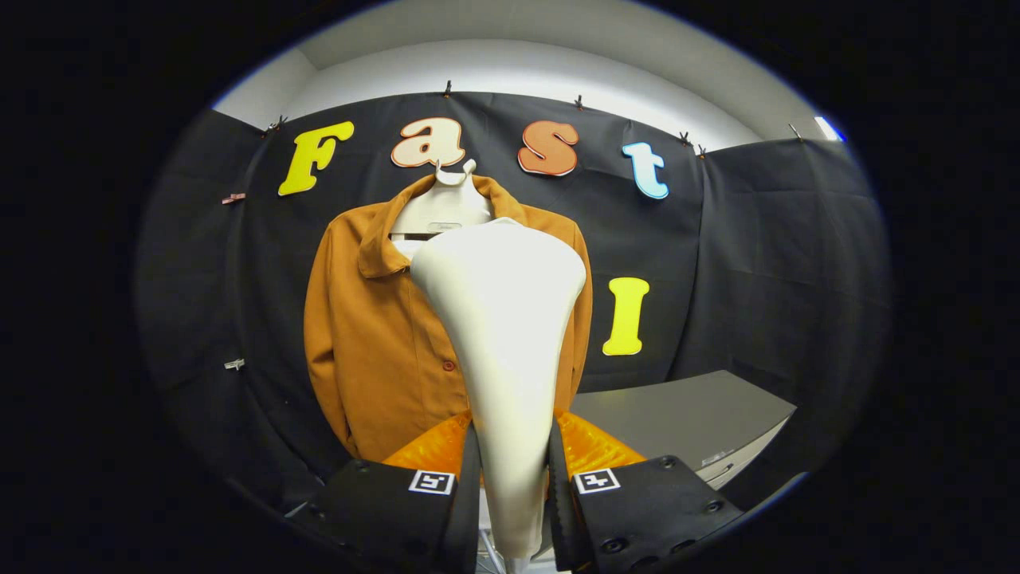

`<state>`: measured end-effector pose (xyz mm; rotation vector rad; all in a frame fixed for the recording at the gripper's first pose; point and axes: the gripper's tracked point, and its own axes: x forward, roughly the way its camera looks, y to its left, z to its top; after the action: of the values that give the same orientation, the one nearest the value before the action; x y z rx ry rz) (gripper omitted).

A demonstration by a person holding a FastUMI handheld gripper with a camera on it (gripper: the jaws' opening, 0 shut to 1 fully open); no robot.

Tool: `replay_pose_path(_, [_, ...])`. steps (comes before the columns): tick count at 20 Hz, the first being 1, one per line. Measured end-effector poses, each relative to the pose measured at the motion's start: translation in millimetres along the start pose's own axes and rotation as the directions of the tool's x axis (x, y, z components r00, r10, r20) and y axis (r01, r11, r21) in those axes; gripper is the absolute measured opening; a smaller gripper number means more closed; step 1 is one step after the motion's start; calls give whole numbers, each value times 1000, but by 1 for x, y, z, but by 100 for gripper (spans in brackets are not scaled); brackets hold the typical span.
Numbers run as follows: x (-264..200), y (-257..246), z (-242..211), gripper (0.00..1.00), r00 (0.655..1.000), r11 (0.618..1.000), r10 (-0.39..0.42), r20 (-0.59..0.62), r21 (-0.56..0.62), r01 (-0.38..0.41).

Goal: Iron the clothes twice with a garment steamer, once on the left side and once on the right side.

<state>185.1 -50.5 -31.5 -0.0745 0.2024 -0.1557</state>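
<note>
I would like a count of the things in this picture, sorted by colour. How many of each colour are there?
White: 2, the garment steamer clamped between the fingers of the gripper, and the hanger.
Brown: 1, the shirt on that hanger, beyond the steamer.
Grey: 1, the table to the right of the shirt.
Total: 4

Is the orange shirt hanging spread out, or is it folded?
Spread out: the orange shirt hangs on its hanger, beyond the steamer that the tongs grip.
</note>
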Motion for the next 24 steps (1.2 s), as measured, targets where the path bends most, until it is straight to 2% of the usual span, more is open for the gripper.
replay_pose_path(24, [13, -1, 7, 40, 1000, 1000, -13, 13, -12, 13])
